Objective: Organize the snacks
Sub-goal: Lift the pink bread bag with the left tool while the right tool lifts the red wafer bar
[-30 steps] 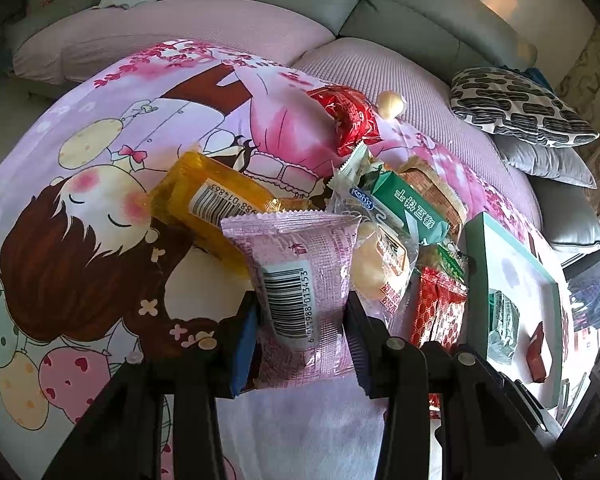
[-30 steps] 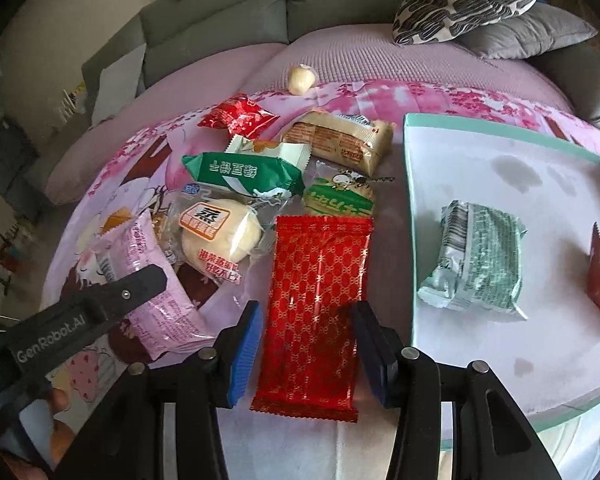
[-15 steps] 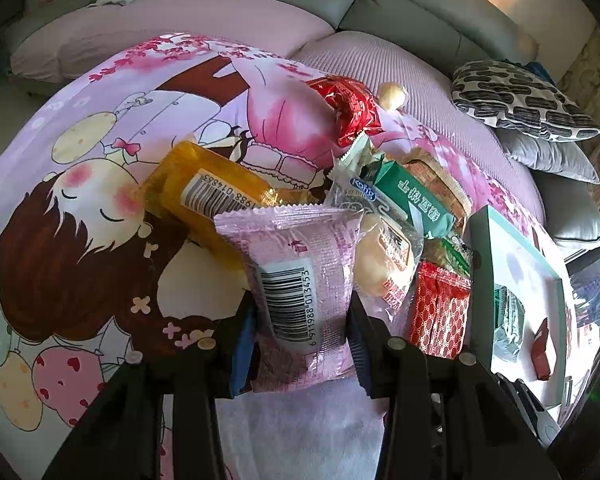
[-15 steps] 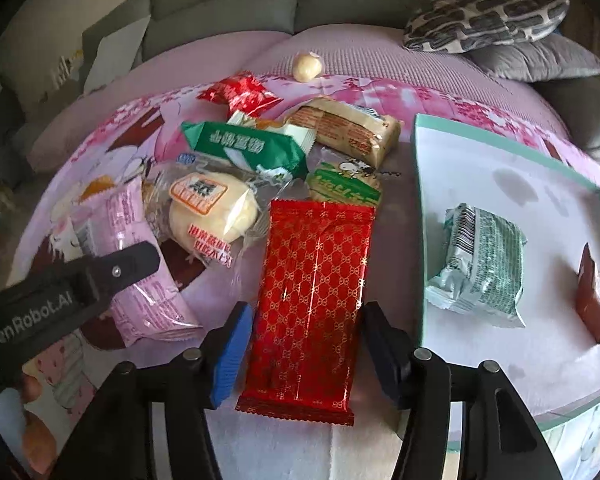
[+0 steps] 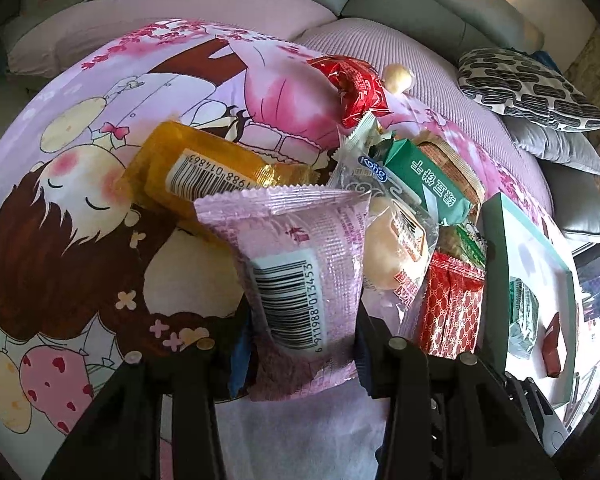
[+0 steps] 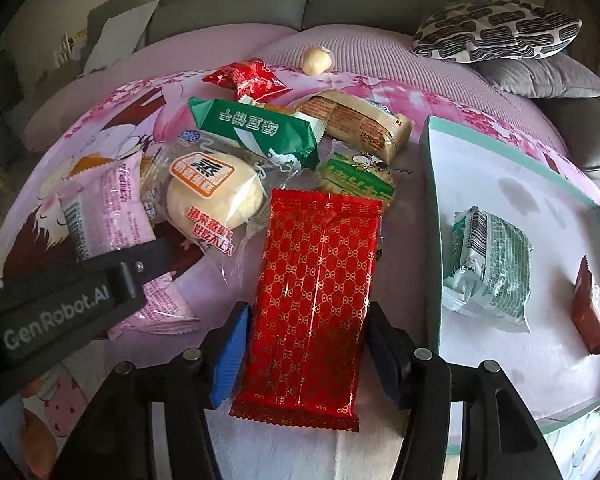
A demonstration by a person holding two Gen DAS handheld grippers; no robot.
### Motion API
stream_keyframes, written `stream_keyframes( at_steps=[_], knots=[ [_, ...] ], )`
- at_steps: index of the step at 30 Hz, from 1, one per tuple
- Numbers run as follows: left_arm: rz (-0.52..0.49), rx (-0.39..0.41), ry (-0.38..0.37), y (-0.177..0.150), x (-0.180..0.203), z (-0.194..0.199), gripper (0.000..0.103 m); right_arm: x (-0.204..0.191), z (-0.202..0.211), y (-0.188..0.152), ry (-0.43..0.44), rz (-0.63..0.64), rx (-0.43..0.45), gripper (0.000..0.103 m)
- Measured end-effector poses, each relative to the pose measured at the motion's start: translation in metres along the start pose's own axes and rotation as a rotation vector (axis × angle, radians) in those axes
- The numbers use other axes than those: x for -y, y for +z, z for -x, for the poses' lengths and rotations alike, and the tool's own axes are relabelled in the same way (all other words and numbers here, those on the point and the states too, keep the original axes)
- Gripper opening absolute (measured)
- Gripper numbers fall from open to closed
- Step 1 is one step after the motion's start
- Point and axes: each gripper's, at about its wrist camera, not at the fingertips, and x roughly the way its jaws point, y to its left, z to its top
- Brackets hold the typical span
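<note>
A: What is the left claw (image 5: 300,344) gripping?
B: It is clenching the pink pack (image 5: 300,280), barcode up, lying over the cartoon cloth (image 5: 80,240).
A: And the right claw (image 6: 304,356)?
B: It is standing released, straddling the red pack (image 6: 316,280), pads clear; the tray (image 6: 432,200) is lying just beside.

Lying on the printed cloth: nine wrapped snacks (image 6: 315,296) and one small round sweet (image 6: 318,60). Sitting in the teal tray (image 6: 434,184): two more packets (image 6: 488,264).
</note>
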Motion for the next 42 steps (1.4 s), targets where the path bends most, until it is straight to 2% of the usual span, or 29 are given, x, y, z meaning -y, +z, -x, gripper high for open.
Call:
stream_keyframes(
  at_steps=[6,16,21,26,34,42],
  knots=[
    [-0.006,0.01,0.006,0.0,0.0,0.004,0.045,0.001,0.001,0.0,0.011,-0.008,0.0,0.059],
    [0.001,0.042,-0.001,0.001,0.0,0.012,0.044,0.01,0.004,0.002,0.041,-0.05,0.0,0.048],
    [0.005,0.063,-0.001,0.002,0.0,0.018,0.044,0.014,0.007,0.003,0.065,-0.076,0.01,0.048],
    [0.011,0.091,0.0,0.003,0.0,0.025,0.043,0.018,0.018,0.006,0.078,-0.093,0.049,0.048],
    [0.014,0.182,-0.003,0.006,0.005,0.05,0.042,0.023,0.044,0.011,0.086,-0.115,0.15,0.048],
    [-0.032,0.206,-0.016,0.003,0.026,0.057,0.042,0.041,0.057,0.013,0.077,-0.156,0.178,0.048]
  ],
)
